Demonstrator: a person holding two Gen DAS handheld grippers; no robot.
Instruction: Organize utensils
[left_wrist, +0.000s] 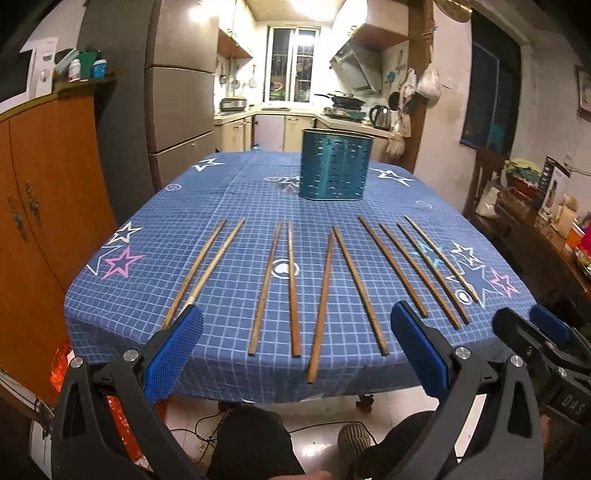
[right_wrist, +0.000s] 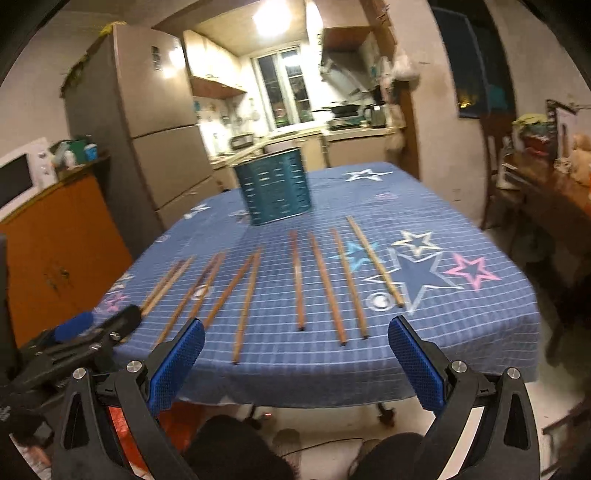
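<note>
Several brown wooden chopsticks (left_wrist: 324, 295) lie side by side on the blue star-patterned tablecloth (left_wrist: 221, 206), pointing away from me; they also show in the right wrist view (right_wrist: 299, 280). A teal perforated metal utensil holder (left_wrist: 335, 164) stands upright beyond them, also seen in the right wrist view (right_wrist: 275, 192). My left gripper (left_wrist: 295, 347) is open and empty, held above the table's near edge. My right gripper (right_wrist: 295, 360) is open and empty, also at the near edge; it shows at the right in the left wrist view (left_wrist: 532, 325).
An orange cabinet (left_wrist: 40, 206) stands left of the table, with a fridge (left_wrist: 181, 107) behind it. A cluttered side table (left_wrist: 535, 221) is on the right. The kitchen counter (left_wrist: 332, 118) lies beyond. My knees (left_wrist: 255, 443) and cables are below the table edge.
</note>
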